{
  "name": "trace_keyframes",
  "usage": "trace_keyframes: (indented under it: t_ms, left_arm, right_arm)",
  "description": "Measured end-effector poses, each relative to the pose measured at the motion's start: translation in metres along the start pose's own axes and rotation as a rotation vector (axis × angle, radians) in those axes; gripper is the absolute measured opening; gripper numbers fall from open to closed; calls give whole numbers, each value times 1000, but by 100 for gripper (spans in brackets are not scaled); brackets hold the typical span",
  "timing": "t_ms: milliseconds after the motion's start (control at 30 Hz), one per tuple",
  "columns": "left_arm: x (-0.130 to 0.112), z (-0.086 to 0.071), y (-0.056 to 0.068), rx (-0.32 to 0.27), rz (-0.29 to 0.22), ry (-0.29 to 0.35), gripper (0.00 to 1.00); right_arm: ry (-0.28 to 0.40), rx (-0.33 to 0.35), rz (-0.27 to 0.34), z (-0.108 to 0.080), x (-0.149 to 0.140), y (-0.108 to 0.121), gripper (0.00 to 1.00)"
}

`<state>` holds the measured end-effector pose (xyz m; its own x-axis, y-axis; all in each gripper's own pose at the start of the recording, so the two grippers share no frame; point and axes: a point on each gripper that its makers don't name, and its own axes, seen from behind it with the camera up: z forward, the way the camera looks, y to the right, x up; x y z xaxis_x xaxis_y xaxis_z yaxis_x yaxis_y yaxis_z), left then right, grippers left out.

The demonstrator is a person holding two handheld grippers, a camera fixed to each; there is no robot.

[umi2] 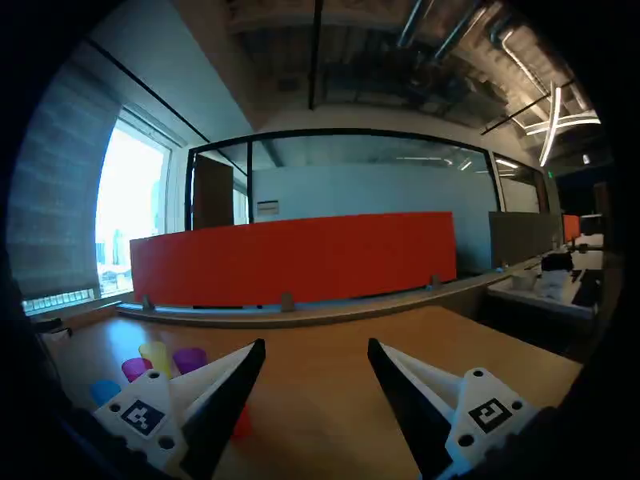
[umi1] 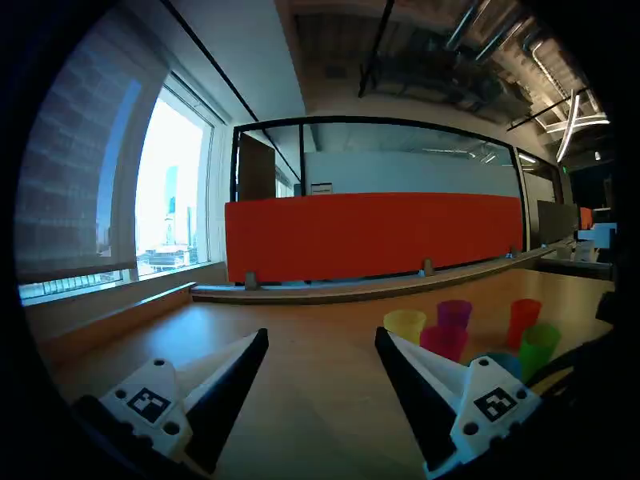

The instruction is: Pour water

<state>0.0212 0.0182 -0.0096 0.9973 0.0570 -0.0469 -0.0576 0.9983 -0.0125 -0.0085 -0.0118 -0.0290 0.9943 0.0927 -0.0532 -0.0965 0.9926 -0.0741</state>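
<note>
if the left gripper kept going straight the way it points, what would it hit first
Probably the orange divider at the far edge: the left gripper is open over bare table, with nothing between its fingers. The coloured cups stand right of that line, though depth is unclear.

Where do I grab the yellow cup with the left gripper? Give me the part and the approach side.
Probably best to take the yellow cup by its side wall, mid-height. Bring the left gripper in from the cup's near left: it stands upright, bare table lies that side, and the pink cup crowds its right.
</note>
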Motion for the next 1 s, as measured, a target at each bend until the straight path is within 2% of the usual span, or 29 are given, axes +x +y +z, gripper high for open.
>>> trace_keyframes:
  t_ms: [200,567,1000]
  left_arm:
    - [-8,0,-5,4,0,-2,100]
    - [-16,3,-11,7,-49,-15,99]
    - [-17,5,-12,8,-48,-16,99]
  right_arm:
    - [-4,-10,-1,-3,3,1,99]
    - [-2,-11,5,-5,6,2,99]
    - [-2,-22,16,-10,6,9,99]
